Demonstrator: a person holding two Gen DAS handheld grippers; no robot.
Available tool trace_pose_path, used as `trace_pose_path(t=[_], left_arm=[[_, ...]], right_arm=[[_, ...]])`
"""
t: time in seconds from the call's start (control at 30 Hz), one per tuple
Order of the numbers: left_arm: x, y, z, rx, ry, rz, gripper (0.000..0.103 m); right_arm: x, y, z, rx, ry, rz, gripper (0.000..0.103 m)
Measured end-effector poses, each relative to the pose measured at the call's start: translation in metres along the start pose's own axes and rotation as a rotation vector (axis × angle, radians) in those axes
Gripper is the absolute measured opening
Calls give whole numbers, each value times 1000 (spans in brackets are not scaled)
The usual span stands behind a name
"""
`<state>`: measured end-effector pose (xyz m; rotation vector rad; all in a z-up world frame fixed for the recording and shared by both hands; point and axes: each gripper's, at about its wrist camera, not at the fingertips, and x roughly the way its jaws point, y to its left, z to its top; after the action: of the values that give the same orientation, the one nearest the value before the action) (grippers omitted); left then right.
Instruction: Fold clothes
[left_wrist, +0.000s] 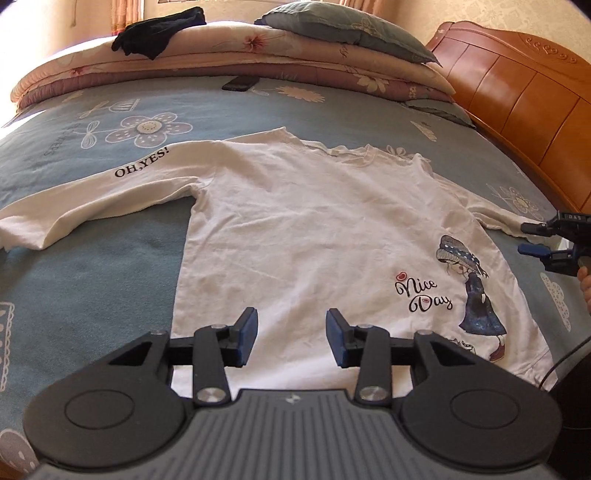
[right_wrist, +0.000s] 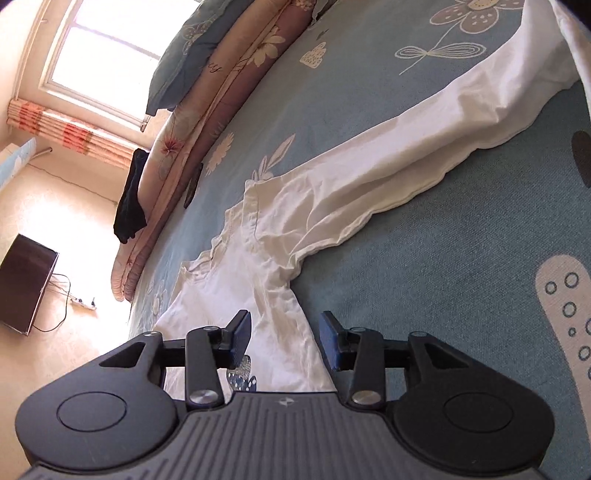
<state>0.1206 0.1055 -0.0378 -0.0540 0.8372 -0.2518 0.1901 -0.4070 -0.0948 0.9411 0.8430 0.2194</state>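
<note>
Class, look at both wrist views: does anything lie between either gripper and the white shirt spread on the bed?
Nothing visible does. The left gripper hovers, jaws open, directly over the white shirt near its hem; the right gripper hangs open over its side edge.

Bright window (right_wrist: 99, 55) glare; fisheye-warped edges

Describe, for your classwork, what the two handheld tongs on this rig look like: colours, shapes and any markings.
Each of the tongs, left tongs and right tongs, has black linkage arms with silver pivot screws, blue pads on the fingers, two round black discs, and a grey ribbed body bearing a small pale emblem. A dark cable runs nearby.
</note>
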Motion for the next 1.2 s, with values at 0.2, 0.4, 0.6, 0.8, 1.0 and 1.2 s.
trace_pose_path(t=[0.2,0.4,0.6,0.8,1.0,1.2], left_arm=[[38,-54,28,84,-65,-106,47],[69,-74,34,33,-77,-202,48],[82,-84,25,61,-63,-224,49],[84,-86,18,114,-53,-188,52],[86,-81,17,108,-42,-171,52],[93,-73,14,84,-21,-134,52]], right_arm=[[58,-1,26,67,-7,-55,50],[82,4,31,69,-78,-67,50],[91,12,22,-60,-175,-186,9],[83,15,31,-122,-247,-222,4],[70,22,49,-197,-289,-285,3],[76,12,51,-209,-261,-350,4]])
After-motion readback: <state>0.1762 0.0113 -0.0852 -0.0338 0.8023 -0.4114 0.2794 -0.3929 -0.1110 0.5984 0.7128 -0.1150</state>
